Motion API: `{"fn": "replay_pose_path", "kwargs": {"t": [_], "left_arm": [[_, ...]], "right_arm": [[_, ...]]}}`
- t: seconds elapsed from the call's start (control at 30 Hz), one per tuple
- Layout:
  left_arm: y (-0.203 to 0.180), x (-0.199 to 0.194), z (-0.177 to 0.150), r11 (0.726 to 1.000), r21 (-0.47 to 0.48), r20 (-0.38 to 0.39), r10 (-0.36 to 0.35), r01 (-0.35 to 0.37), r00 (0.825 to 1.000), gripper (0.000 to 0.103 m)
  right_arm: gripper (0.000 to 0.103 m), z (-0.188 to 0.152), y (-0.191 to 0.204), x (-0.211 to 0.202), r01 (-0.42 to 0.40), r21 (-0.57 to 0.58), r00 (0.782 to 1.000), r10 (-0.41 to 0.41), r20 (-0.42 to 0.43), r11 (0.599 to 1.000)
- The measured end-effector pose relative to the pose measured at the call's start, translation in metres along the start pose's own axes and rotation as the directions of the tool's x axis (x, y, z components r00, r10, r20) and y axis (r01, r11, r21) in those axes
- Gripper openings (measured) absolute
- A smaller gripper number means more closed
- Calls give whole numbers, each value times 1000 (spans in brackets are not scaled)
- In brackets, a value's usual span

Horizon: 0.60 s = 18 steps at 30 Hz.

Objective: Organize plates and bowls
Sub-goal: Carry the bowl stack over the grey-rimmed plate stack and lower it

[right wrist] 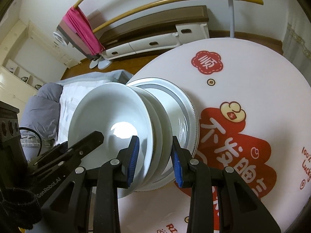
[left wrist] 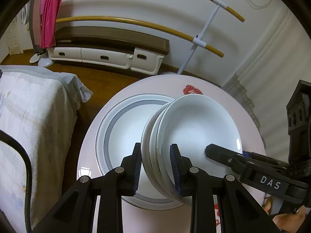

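Observation:
A stack of white plates is held from two sides above a large grey-rimmed plate that lies on the round pink table. My left gripper is shut on the stack's rim, pads pressing top and bottom. The right gripper reaches in from the right onto the opposite rim. In the right wrist view my right gripper is shut on the stack of white plates, the left gripper enters from the left, and the grey-rimmed plate sits under the stack. Whether the stack touches that plate I cannot tell.
The round pink table carries red printed designs. A bed with a pale quilt stands close on the left. Behind are a low white cabinet, a drying rack with yellow rails and a pink cloth.

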<state>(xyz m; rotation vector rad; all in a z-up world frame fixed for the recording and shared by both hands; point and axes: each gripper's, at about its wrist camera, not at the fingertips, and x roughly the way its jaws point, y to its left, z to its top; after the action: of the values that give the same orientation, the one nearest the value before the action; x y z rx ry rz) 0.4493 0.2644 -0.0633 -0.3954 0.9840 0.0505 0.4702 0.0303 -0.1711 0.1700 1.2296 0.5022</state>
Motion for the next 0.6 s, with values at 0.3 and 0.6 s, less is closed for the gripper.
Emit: {"fn": "replay_pose_path", "kwargs": {"t": [0.3,0.6], "left_arm": [[7,11,5,1000,-1,-14,2,-2,1000,24],[10,16,4,1000,-6,-14,1,-1,1000,24]], "right_arm": [[33,0,1,6,5,0,1000,-5,-17,1000],[33,0,4,9,9,-3,1000,-9,-22,1000]]}}
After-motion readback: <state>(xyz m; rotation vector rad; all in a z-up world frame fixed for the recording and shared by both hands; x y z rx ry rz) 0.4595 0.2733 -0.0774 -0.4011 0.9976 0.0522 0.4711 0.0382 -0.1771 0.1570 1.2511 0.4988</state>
